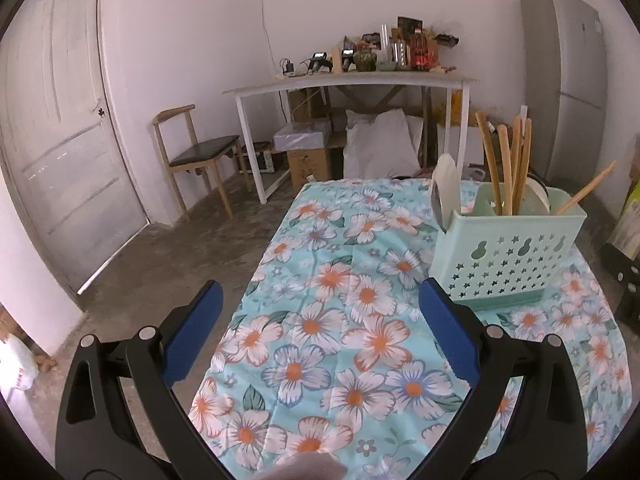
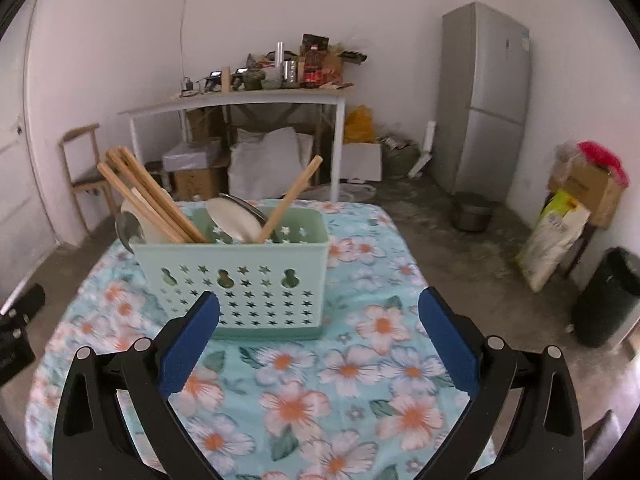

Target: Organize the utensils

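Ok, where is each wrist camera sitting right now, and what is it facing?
Left wrist: behind the open left hand-held gripper, over the floral tablecloth, facing the door; green utensil caddy at right.
Right wrist: behind the open right hand-held gripper, facing the caddy head-on.
Shared: caddy, tablecloth, white desk, fridge.

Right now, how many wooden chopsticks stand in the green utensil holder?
5 visible: four bunched in the left compartment of the utensil holder, one alone leaning in the right compartment beside the spoons. More could be hidden behind these.
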A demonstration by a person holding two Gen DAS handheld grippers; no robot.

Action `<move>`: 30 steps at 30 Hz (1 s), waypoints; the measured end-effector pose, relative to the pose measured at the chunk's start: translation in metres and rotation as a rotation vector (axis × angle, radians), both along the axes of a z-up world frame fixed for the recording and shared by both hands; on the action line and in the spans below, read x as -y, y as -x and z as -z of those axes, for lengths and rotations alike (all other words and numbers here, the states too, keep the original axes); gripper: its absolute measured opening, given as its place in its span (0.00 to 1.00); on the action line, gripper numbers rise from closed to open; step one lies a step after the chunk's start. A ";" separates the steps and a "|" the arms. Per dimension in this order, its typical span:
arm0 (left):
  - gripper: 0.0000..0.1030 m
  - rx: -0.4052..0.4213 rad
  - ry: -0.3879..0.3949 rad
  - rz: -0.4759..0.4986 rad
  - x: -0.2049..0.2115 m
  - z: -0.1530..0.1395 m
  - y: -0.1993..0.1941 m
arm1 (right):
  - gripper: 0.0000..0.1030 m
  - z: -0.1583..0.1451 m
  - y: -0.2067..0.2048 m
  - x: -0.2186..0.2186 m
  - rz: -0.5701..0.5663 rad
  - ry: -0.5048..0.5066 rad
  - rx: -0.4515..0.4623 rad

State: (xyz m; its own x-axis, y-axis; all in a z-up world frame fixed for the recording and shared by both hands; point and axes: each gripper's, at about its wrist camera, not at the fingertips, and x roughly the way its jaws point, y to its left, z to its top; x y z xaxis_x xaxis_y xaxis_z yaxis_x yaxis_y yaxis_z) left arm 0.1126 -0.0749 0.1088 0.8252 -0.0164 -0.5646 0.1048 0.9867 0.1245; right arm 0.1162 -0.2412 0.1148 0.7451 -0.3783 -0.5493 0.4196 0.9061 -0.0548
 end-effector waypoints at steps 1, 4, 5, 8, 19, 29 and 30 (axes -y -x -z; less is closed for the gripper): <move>0.92 0.000 -0.007 -0.010 0.002 -0.001 0.001 | 0.94 0.000 0.002 -0.002 0.001 0.010 -0.001; 0.92 0.004 -0.009 -0.031 0.003 -0.006 0.003 | 0.94 -0.001 0.000 -0.001 0.015 0.022 0.003; 0.92 0.003 -0.011 -0.040 0.003 -0.008 0.003 | 0.94 -0.002 -0.001 -0.002 0.016 0.019 0.002; 0.92 0.005 -0.008 -0.056 0.001 -0.011 0.004 | 0.94 -0.004 -0.002 -0.003 0.017 0.009 0.002; 0.92 -0.012 0.009 -0.087 -0.006 -0.012 0.001 | 0.94 -0.004 -0.006 -0.007 -0.003 -0.023 -0.002; 0.92 -0.017 0.009 -0.090 -0.006 -0.010 0.000 | 0.94 -0.002 -0.008 -0.008 -0.011 -0.050 -0.019; 0.92 -0.017 0.009 -0.089 -0.006 -0.010 0.000 | 0.94 -0.002 -0.007 -0.008 -0.009 -0.049 -0.018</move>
